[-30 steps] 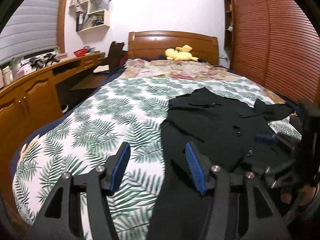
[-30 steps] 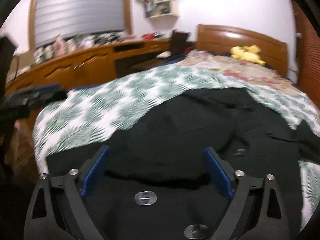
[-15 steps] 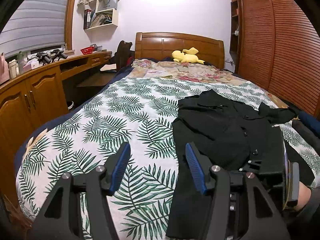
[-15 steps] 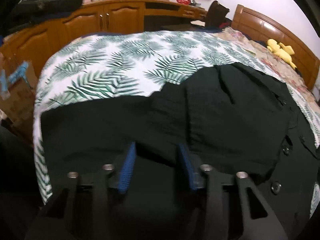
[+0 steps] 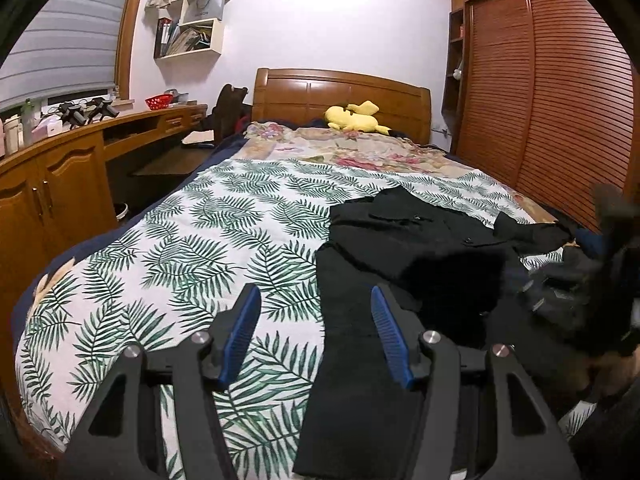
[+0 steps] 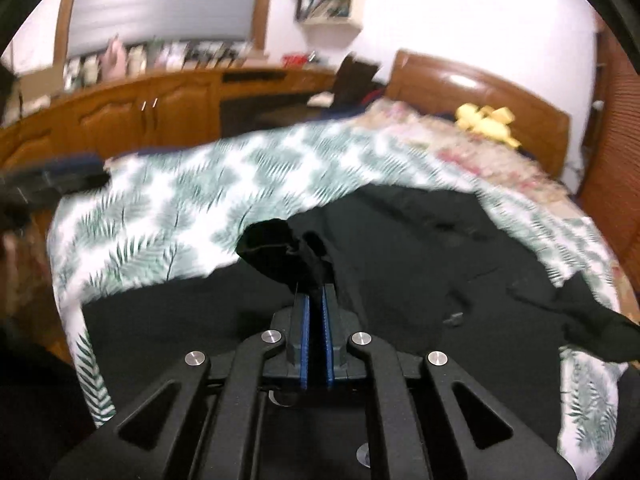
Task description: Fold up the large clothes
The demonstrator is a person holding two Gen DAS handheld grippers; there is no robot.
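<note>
Dim room; ceiling glare; right view motion-blurred; fisheye-warped edges.

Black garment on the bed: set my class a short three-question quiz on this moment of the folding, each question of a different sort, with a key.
1. True or false: the right claw is shut on a fold of the black garment.
2. Multiple choice: the left claw is (a) shut on a sleeve, (b) open and holding nothing, (c) out of view.
3. Fill in: the yellow plush toy lies by the wooden ____.

Key: 1 true, cloth bunches up out of the closed pads. 2 b, its blue pads stand apart over the leaf-print bedspread and the garment's edge. 3 headboard.
</note>
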